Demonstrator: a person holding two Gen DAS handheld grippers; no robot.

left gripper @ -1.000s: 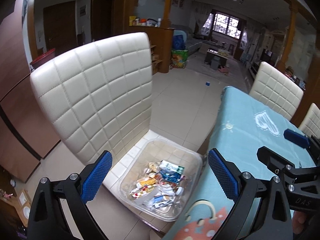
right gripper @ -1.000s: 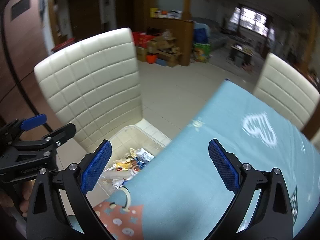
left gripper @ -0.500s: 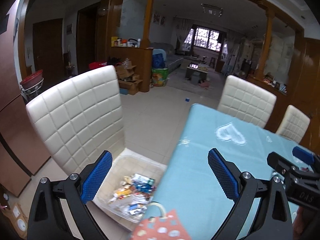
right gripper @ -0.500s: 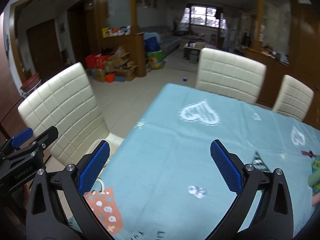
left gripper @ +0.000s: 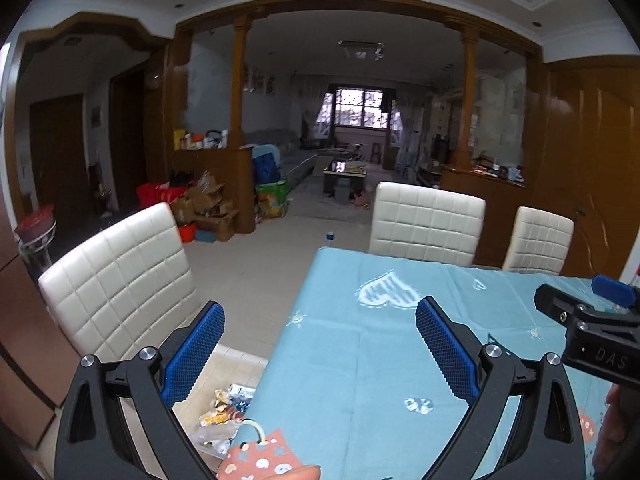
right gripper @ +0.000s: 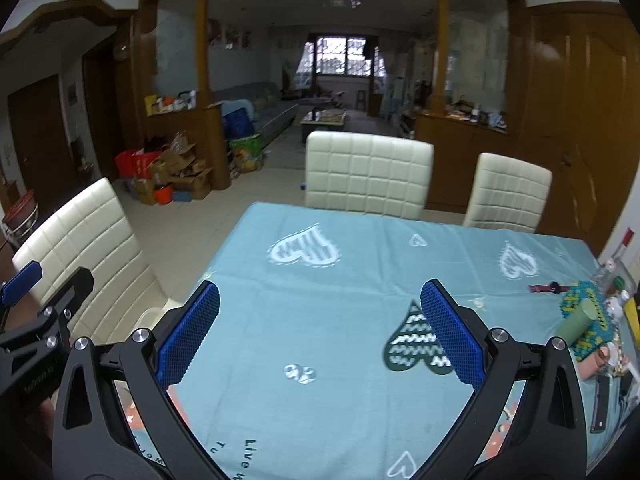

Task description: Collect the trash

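1. Pale blue cloth with printed hearts covers the surface, filling the lower middle of your right wrist view and the lower right of your left wrist view.
2. Your left tongs are spread wide with nothing between the blue pads; they hang over the surface's left edge at the bottom of the frame.
3. Your right tongs are likewise spread apart and empty, held above the cloth at bottom centre.
4. The trash, a heap of crumpled wrappers, lies in a clear plastic bin at the bottom left of the left wrist view, on the seat of the cream quilted chair beside the surface's edge.
5. At the right edge of the right wrist view a cluster of items sits on the cloth: a green cylinder lying on a teal beaded mat, with smaller objects beside it too small to name.
6. Two more cream chairs stand at the far side of the surface, upper centre.
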